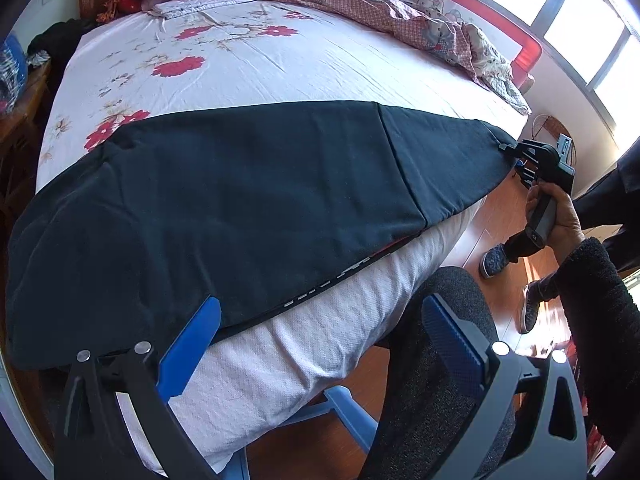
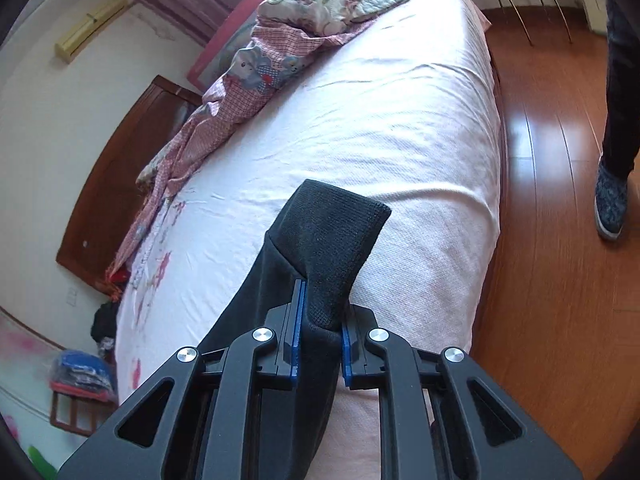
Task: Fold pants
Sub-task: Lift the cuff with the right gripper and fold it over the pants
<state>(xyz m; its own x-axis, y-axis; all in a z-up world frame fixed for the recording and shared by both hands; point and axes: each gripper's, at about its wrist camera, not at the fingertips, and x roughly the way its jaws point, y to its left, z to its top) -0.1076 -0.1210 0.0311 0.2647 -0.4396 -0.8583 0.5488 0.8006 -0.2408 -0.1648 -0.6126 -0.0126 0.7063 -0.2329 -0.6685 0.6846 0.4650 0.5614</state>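
The dark pants lie flat along the near edge of the bed, stretched from the left end to the right corner, with a seam crossing the cloth toward the right. Their near edge hangs slightly over the white mattress side, where a row of pale marks runs along the hem.

The left gripper hangs at the near side of the bed with its blue fingers spread wide apart; the left finger lies against the near edge of the pants, the right one stands off over the person's grey-clad leg, and nothing is held between them.

The right gripper has its fingers pinching the ribbed cuff of the pants, which rises in a fold beyond the pads. In the left wrist view this same gripper sits at the far right tip of the cloth, held by the person's right hand just off the bed corner.

A pink checked quilt with cartoon prints lies bunched along the far side of the flowered sheet. Beyond the bed are a red padded rail, bright windows and a wooden floor, where the person's patterned shoes stand.
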